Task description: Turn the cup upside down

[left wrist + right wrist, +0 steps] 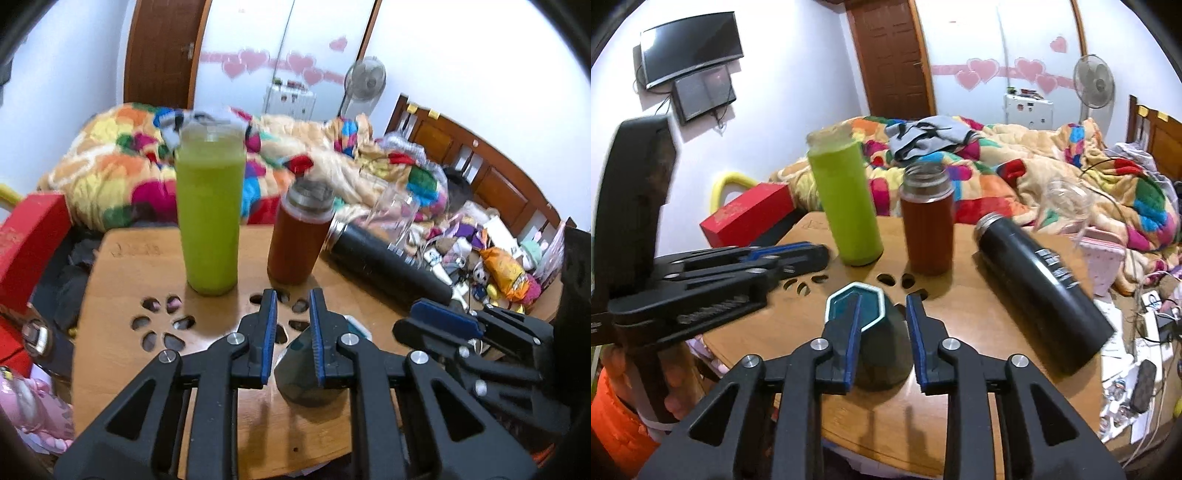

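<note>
Cup upright on table, teal inside; green bottle full.

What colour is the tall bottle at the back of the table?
Lime green. The bottle shows best in the right wrist view.

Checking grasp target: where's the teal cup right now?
In the right wrist view the teal cup lies tilted on the round wooden table, between the right claw's open fingers, just in front of the brown bottle.

Bright, even indoor light; soft shadows fall on the bench; motion blur throughout, strong fisheye bending, dark corners.
</note>
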`<action>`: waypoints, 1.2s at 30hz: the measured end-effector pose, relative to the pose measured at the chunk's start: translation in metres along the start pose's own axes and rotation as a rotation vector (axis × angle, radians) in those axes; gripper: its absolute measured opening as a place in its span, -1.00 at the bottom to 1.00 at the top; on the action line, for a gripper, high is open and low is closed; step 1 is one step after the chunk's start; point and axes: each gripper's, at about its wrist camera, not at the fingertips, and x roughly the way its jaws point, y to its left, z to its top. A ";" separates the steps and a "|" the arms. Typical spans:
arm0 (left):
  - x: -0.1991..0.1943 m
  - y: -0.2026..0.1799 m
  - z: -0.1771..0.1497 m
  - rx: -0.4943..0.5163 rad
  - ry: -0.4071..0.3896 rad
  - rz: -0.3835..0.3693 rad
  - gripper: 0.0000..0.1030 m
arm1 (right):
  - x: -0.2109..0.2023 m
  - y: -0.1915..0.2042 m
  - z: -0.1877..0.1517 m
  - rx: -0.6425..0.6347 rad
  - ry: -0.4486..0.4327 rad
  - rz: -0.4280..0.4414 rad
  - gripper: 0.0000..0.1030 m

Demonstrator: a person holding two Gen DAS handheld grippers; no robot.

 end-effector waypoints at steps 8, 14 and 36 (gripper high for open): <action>-0.078 -0.021 0.017 0.029 -0.175 0.022 -0.10 | -0.071 -0.011 0.029 0.081 -0.138 -0.072 -0.18; -0.123 -0.042 0.020 0.069 -0.274 0.046 0.35 | -0.126 0.000 0.035 0.069 -0.283 -0.106 0.58; -0.161 -0.052 0.019 0.069 -0.409 0.155 1.00 | -0.176 0.005 0.043 0.072 -0.410 -0.164 1.00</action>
